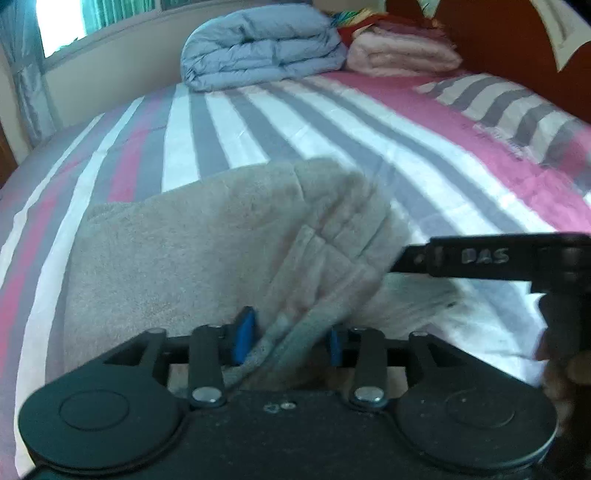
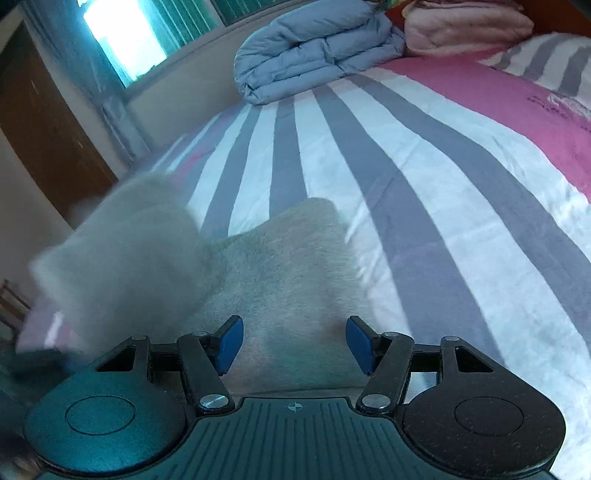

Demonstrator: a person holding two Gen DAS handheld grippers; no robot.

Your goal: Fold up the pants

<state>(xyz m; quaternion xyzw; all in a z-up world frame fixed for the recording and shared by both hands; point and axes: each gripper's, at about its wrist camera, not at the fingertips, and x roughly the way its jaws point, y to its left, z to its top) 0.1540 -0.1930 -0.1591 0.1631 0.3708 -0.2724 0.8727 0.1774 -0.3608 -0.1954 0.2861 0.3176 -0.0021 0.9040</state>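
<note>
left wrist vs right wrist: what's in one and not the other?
Left wrist only: the waistband of the pants lying between the left gripper's parted blue pads, the other gripper's black finger reaching in from the right, and the wooden headboard.
Right wrist only: the right gripper open over the pants, and a brown door at left.
Both: striped bedsheet, folded blue duvet, pink blanket, bright window.

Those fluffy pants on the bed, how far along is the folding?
Partway. The pants already lie doubled on the striped bedspread, one fold laid over. The waistband edge sits between the left gripper pads, which look loosened around it. The right gripper is open above the fabric, holding nothing. A final fold and smoothing seem left.
</note>
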